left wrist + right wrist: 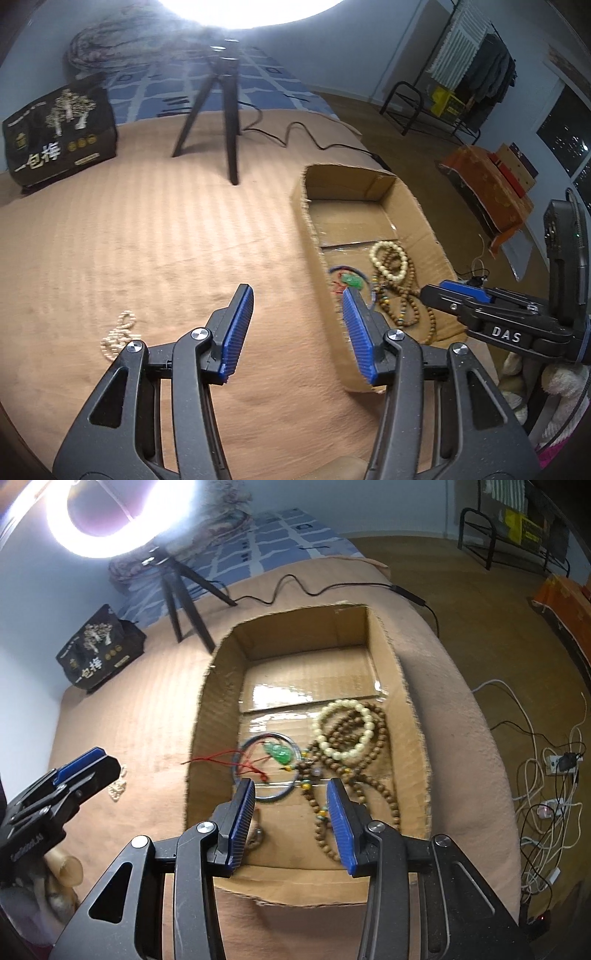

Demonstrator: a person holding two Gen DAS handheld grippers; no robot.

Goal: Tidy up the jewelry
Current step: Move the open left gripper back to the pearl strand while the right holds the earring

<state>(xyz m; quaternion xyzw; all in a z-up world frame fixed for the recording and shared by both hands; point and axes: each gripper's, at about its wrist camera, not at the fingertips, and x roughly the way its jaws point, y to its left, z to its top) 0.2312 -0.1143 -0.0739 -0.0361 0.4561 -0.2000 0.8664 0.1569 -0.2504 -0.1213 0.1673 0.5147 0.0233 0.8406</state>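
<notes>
On the tan-blanketed bed (147, 240), one cream bead strand (118, 334) lies outside the open cardboard box (413, 716); both grippers' jaws apart, empty; next, fetch it.

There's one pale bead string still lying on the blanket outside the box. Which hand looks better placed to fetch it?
The left. The pale bead string lies just beside the left gripper, whose jaws stand open and empty. The right gripper hangs over the cardboard box, on the far side from the string.
</notes>
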